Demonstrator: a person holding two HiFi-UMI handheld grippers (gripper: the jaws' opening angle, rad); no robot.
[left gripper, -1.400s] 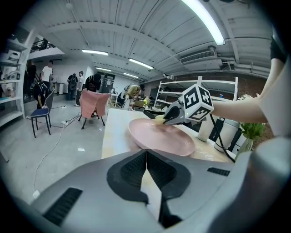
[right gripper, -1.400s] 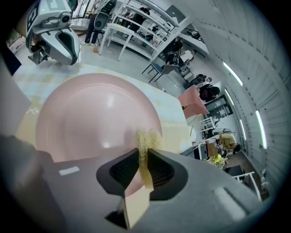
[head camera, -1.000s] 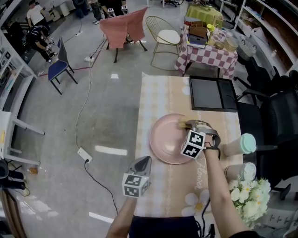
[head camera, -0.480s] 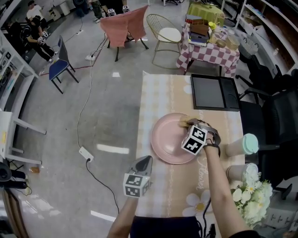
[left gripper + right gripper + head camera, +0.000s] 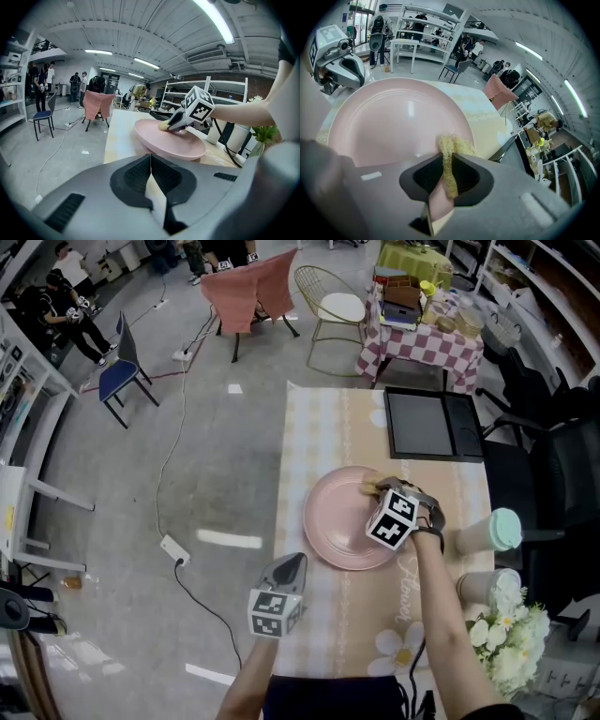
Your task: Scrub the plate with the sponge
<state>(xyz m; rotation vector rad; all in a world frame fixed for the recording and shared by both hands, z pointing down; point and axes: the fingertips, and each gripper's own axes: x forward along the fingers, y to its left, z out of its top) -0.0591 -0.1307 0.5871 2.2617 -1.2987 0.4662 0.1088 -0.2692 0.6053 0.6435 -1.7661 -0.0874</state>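
The right gripper [image 5: 449, 174] is clamped on a yellow, coarse-fibred sponge [image 5: 453, 149], whose squashed body is pinched between the two jaws and bulges out past their tips. The sponge presses against the far right part of a round, pale pink plate [image 5: 339, 531], just inside its rim. The plate lies flat on a table with a cream checked cloth [image 5: 319, 432]. The left gripper [image 5: 151, 174] hovers off the table's near left edge, well apart from the plate, its jaws together with nothing between them. Beyond the plate sits a black rectangular tray [image 5: 429, 427]; two pale lidded cups [image 5: 486, 532] stand to the right.
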